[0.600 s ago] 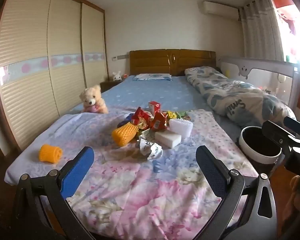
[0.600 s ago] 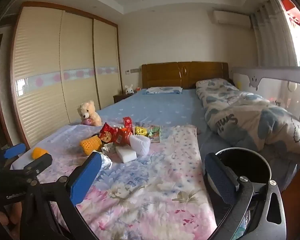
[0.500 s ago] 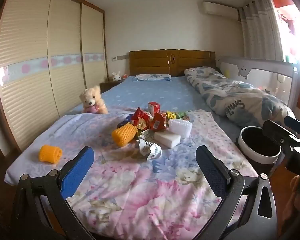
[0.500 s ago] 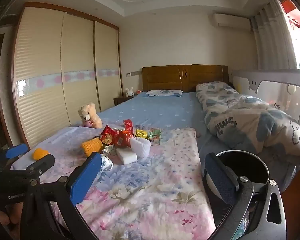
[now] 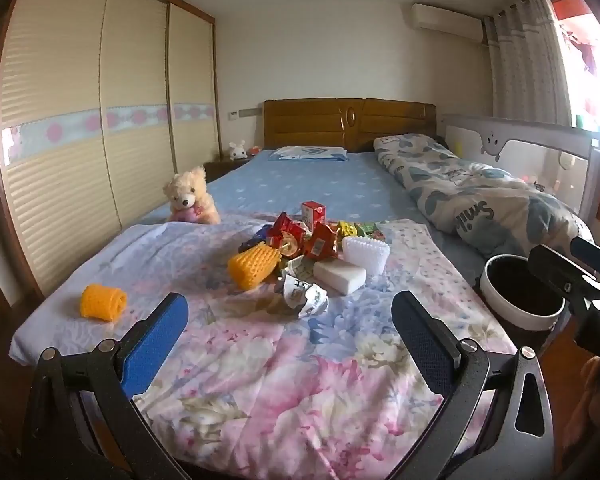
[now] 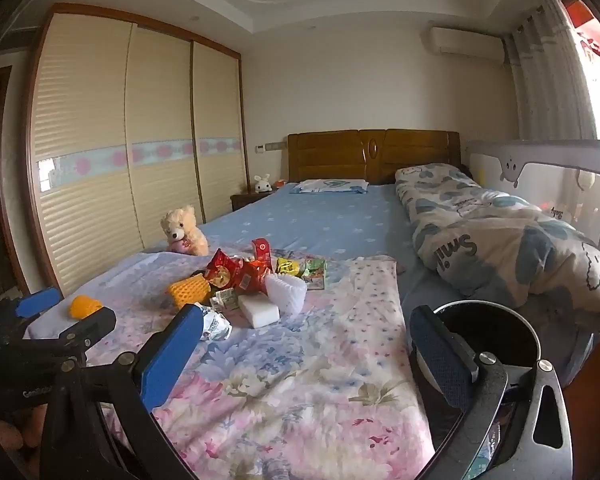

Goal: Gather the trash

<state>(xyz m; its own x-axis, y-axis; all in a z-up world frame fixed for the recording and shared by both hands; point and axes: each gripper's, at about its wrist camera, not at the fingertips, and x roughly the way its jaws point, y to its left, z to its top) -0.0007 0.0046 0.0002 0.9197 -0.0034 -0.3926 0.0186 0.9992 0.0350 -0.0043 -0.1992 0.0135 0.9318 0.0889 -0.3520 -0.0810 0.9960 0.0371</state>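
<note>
Trash pile [image 5: 300,252] sits centre frame on the floral sheet [image 5: 284,360]: red snack wrappers, crumpled paper [image 5: 304,298], white foam block [image 5: 339,276], orange foam net [image 5: 253,268]. One stray orange net [image 5: 102,302] lies mid-left, well apart. Bin [image 5: 520,296] stands at the bed's right edge, probably so drops are short. Left gripper [image 5: 288,338] and right gripper [image 6: 304,354]: tongs fully apart, empty, short of the pile. Looks like pre-grasp staging; nothing collected yet.
</note>
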